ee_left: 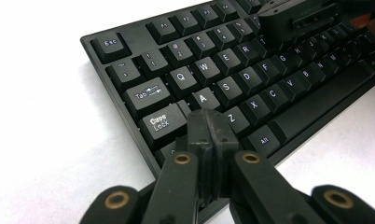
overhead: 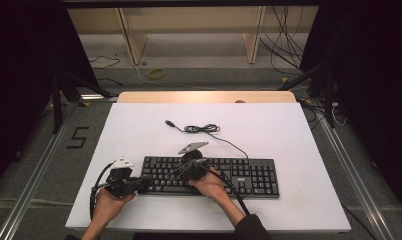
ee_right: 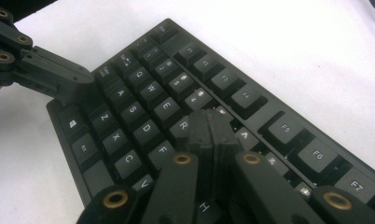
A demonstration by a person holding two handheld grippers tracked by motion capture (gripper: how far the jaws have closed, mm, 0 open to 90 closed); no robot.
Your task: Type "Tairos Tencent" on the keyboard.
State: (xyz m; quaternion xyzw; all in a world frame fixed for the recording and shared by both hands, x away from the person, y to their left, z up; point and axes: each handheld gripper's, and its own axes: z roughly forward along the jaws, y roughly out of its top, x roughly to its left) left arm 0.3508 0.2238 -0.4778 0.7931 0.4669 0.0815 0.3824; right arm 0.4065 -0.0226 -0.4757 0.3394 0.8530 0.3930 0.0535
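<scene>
I work in a lab: a white table (overhead: 289,150) framed by dark curtains, metal floor rails (overhead: 34,170), loose cables (overhead: 284,45), bare wooden shelving (overhead: 194,30) behind.

Keyboard (ee_left: 232,79) cut off at right edge in left gripper view; keys beneath closed left gripper (ee_left: 209,122) hidden; high-view legends unreadable.
</scene>
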